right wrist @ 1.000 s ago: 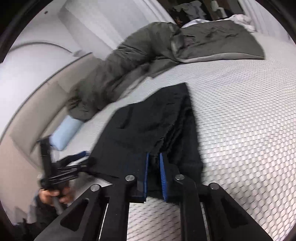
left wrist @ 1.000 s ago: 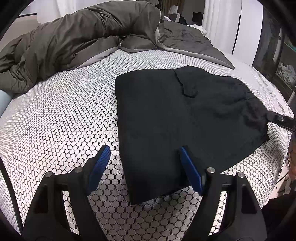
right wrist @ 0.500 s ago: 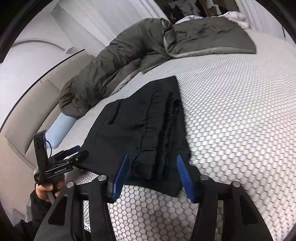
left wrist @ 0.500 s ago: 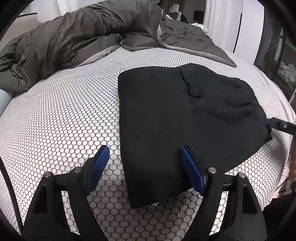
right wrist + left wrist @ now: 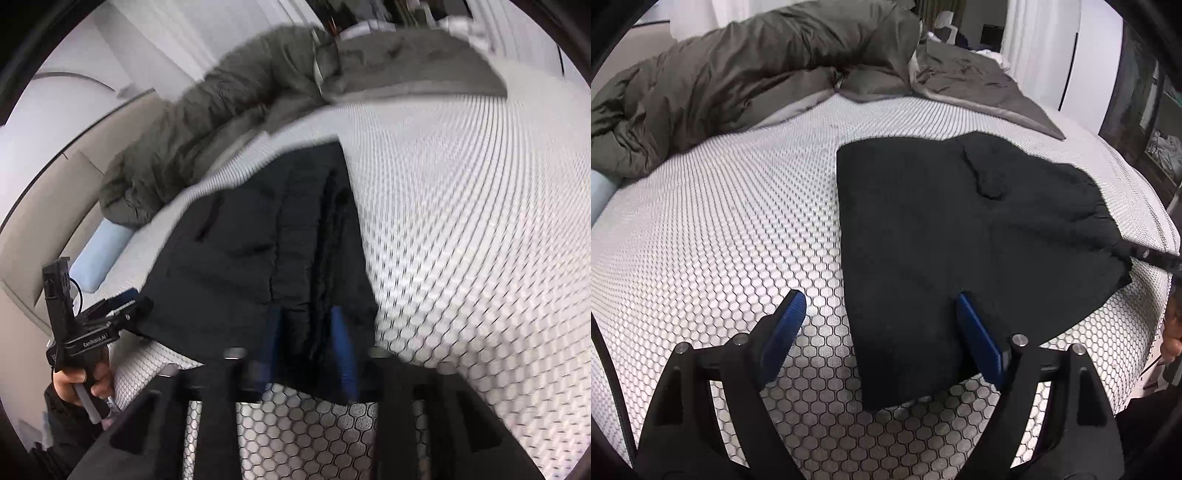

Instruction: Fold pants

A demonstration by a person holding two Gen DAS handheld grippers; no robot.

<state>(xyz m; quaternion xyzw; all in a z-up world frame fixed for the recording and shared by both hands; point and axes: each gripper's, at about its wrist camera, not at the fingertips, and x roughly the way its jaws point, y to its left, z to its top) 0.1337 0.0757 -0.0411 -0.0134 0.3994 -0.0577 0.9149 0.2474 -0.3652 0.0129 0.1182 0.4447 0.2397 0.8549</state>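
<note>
Black pants (image 5: 960,236) lie folded flat on the hex-pattern mattress (image 5: 720,229), centre to right of the left wrist frame, one corner reaching the bottom centre.

Left gripper (image 5: 882,332): jaws wide and have just been opening further. Blue pads (image 5: 783,332) at lower centre straddle the near corner of the pants; the left pad is over bare mattress, the right pad over the cloth. No pinch visible, cloth lies flat between them.

Right gripper (image 5: 308,350): frame is motion-blurred. Jaws part-open, having opened within the last second and then closed in slightly. They straddle the bunched waistband edge of the pants at lower centre of the right wrist frame. Cloth sits between the pads; can't confirm either pad presses on it.

In the left wrist view the right gripper's tip shows at the right edge, at the pants' far corner. In the right wrist view the left gripper shows at lower left, held by a hand (image 5: 83,380), its tip at the pants' edge.

Grey duvet (image 5: 738,74) is bunched across the top of the frame, apart from the pants. Light blue pillow (image 5: 98,254) sits at left.
</note>
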